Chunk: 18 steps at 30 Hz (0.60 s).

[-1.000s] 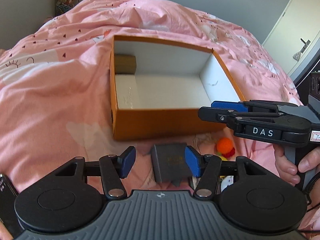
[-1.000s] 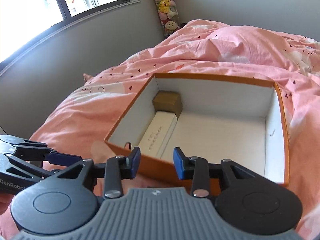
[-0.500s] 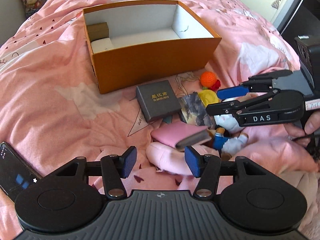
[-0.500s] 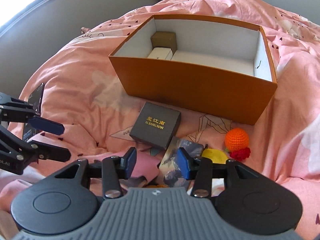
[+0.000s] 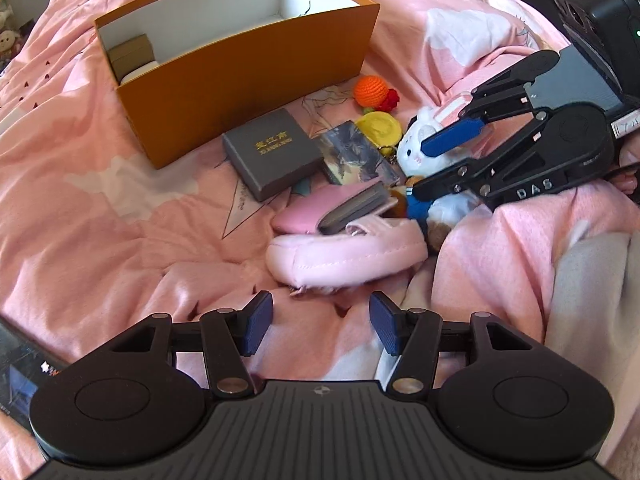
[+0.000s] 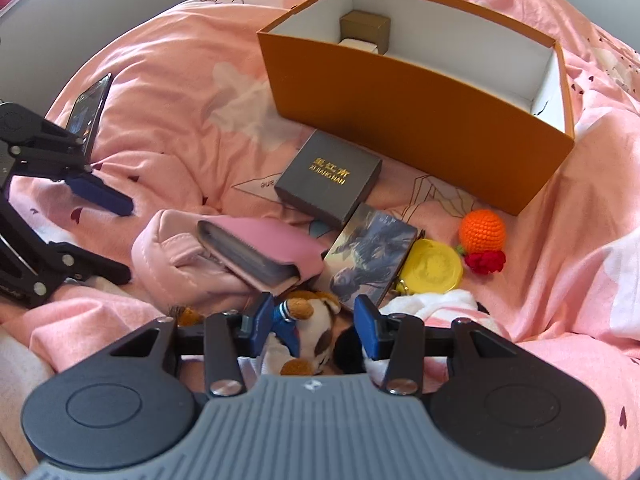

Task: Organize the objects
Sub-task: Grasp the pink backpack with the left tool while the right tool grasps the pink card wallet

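An open orange box (image 5: 256, 76) (image 6: 420, 120) sits on the pink bed, with a small brown box (image 6: 365, 28) and a white one inside. In front lies a pile: grey gift box (image 5: 276, 152) (image 6: 328, 176), picture card pack (image 6: 370, 256), yellow disc (image 6: 432, 266), orange crochet ball (image 6: 482, 230), pink wallet (image 6: 260, 252), pink baby shoe (image 5: 348, 252), white bunny plush (image 5: 420, 144). My left gripper (image 5: 320, 326) (image 6: 120, 236) stands open just short of the shoe. My right gripper (image 6: 316, 322) (image 5: 422, 170) is open over a small brown-and-white plush (image 6: 312, 320) that lies between its fingers.
A phone (image 6: 90, 108) (image 5: 16, 380) lies on the duvet left of the pile. The rumpled pink duvet (image 5: 100, 220) rises in folds around the objects. A grey wall runs behind the bed on the far left.
Both grippers have tipped down and dropped from the orange box to the pile in front of it. The right jaws stand slightly wider than a second ago.
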Tool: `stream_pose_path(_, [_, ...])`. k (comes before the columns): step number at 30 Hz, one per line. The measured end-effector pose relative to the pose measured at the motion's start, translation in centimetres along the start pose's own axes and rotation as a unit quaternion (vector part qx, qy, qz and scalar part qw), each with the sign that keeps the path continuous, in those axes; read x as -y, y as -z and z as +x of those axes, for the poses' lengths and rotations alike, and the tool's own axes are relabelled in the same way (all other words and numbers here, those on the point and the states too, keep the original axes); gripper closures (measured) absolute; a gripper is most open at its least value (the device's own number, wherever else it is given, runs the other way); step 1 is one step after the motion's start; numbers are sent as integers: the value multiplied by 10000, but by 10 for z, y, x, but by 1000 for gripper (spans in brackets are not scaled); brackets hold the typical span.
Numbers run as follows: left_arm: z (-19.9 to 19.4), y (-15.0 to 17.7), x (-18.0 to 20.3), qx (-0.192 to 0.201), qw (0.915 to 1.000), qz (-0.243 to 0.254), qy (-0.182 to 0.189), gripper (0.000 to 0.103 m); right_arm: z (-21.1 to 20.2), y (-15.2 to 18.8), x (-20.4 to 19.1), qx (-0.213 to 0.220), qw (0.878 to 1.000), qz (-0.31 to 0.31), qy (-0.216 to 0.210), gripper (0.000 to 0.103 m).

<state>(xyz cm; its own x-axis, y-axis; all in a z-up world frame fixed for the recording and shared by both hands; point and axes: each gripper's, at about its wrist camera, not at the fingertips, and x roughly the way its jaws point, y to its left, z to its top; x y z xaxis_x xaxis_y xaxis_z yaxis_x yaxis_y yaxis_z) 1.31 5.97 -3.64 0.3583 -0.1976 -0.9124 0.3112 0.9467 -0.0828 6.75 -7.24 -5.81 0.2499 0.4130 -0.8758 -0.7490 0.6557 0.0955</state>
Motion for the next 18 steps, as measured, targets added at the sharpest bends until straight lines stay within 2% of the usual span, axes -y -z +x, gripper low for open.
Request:
stream_pose_path(10, [24, -15, 8, 436, 9986, -247, -163, 44, 13, -9, 2, -131, 9995, -199, -215, 56])
stream_pose_path(16, [30, -26, -11, 784, 9922, -950, -166, 49, 18, -17, 11, -4, 9999, 29, -148, 56])
stream_pose_path(18, [35, -30, -16, 822, 9903, -1110, -158, 49, 23, -21, 15, 33, 9997, 173, -147, 61])
